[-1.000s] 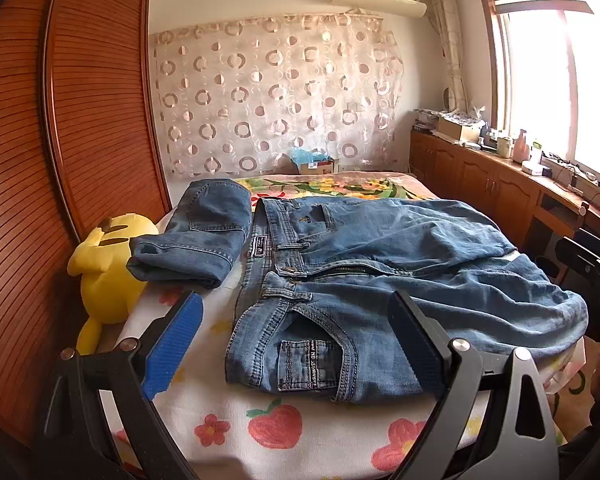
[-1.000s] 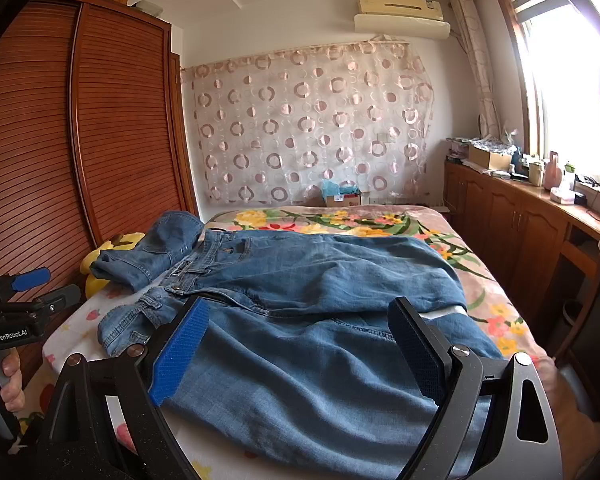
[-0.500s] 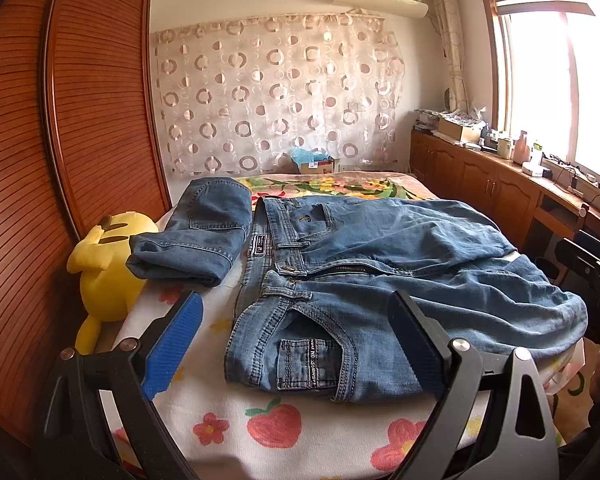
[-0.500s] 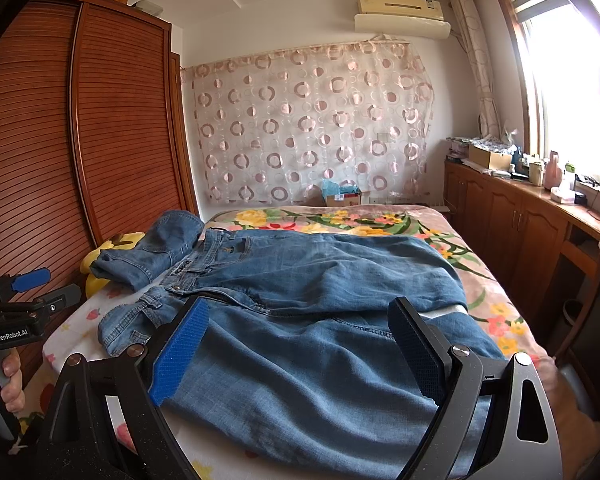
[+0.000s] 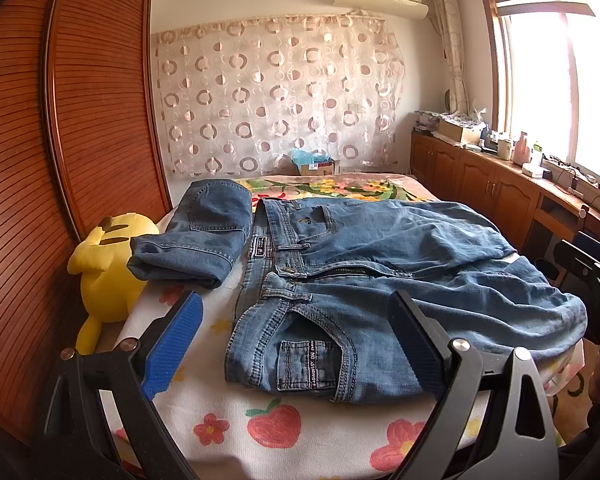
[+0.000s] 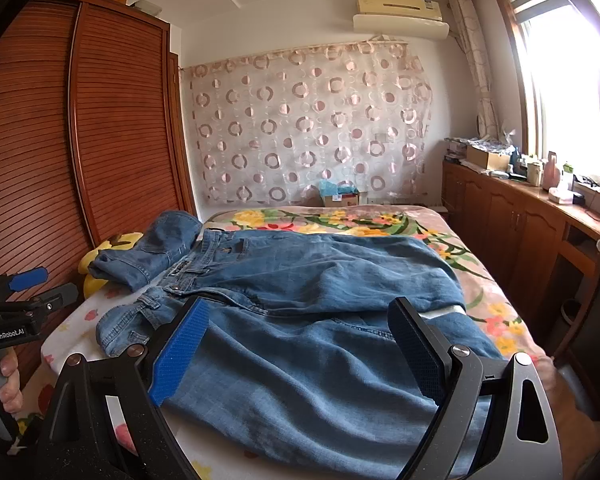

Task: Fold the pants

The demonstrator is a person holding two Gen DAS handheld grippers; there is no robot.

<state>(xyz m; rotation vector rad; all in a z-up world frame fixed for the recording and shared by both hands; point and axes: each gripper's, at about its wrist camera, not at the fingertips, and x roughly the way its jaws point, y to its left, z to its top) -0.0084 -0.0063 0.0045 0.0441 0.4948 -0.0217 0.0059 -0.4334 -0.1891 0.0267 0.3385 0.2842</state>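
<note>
Nothing has moved since the earlier frames: both grippers hover as before and the denim lies the same way. Taking the jeans as the landmark, the left gripper hangs just in front of their waistband end, its jaws spread wide with nothing between them, above the nearest pocket without touching the cloth. The right gripper hangs over the leg end of the jeans, its fingers likewise wide apart and empty. A hand at the left edge of the right wrist view grips the handle of the left gripper.

These jeans lie spread open across the near part of the bed, waistband to the left, legs running right, the far leg creased over itself. Just left of the waistband, touching or nearly touching it, sits a second pair of jeans, already folded. Left of that pair, against the wooden wardrobe, a yellow plush toy rests at the bed's edge. Beyond the jeans the flowered blanket runs to a cardboard box under the ring-patterned curtain.
</note>
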